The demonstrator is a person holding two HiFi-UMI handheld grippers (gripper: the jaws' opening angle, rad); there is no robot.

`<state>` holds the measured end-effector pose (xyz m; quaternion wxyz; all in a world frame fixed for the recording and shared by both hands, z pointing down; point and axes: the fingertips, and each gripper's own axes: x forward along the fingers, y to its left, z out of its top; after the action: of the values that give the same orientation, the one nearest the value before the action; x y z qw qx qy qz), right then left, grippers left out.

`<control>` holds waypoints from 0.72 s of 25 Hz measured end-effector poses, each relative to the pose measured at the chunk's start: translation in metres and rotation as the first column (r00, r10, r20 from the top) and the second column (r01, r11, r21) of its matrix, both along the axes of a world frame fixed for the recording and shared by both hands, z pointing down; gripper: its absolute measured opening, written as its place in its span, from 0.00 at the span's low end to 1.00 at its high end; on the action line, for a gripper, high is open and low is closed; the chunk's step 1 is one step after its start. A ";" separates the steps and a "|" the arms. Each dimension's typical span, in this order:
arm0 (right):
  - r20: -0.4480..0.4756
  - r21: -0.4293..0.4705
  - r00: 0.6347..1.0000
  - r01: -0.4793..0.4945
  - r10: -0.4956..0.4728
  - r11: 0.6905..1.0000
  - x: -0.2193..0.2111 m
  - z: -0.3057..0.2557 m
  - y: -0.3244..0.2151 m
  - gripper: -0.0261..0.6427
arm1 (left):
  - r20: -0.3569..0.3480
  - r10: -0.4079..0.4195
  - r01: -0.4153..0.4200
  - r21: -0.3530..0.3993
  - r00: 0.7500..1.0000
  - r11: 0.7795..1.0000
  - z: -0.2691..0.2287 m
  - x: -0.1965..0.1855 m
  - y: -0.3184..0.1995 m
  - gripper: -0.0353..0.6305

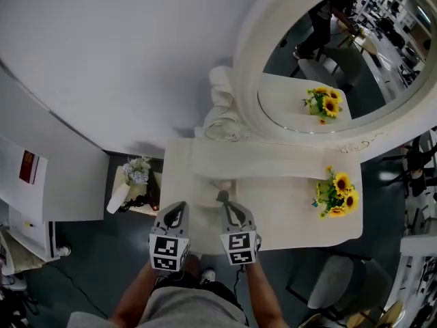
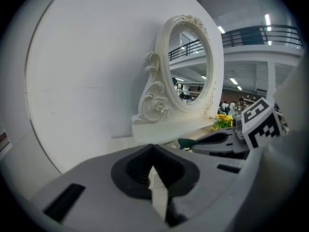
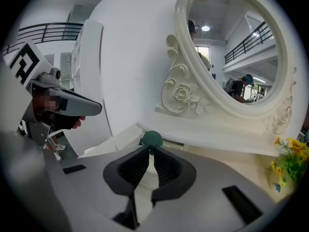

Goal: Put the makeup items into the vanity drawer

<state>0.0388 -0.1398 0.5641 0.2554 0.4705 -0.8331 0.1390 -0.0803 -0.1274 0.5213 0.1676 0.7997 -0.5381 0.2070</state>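
my left gripper (image 2: 153, 151): tips pressed together, white sliver (image 2: 158, 193) behind them unidentifiable | my right gripper (image 3: 151, 150): pinching dark-green round-headed item (image 3: 151, 138) at tips | item over vanity top (image 1: 287, 207), left half, before oval mirror (image 1: 254, 67)

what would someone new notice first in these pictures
The big ornate oval mirror dominating the white vanity, then the sunflowers at the tabletop's right. Nearer, the right tongs pinch a small dark green item.

No words or numbers are legible. The cubes (image 1: 168, 250) on the left gripper (image 1: 178, 208) and right gripper (image 1: 225, 203) bear only black-and-white square codes. The red label (image 1: 27, 167) at far left is too small to read.
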 end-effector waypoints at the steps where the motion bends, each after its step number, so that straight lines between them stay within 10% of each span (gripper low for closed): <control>1: -0.001 -0.011 1.000 -0.003 0.003 1.000 0.002 0.004 -0.003 0.10 | 0.000 0.001 -0.001 -0.008 1.000 1.000 0.003 0.001 -0.003 0.05; 15: 0.009 -0.085 1.000 -0.006 0.007 0.996 0.009 0.037 -0.016 0.11 | 0.001 0.022 -0.022 -0.066 1.000 0.998 0.032 0.012 -0.019 0.05; 18: 0.036 -0.090 0.999 0.014 -0.011 0.996 0.005 0.037 -0.013 0.26 | 0.002 0.028 -0.028 -0.070 1.000 0.997 0.033 0.016 -0.018 0.05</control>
<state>0.0439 -0.1526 0.6007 0.2626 0.4507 -0.8332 0.1833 -0.0642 -0.1450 0.5540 0.1917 0.8005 -0.5196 0.2291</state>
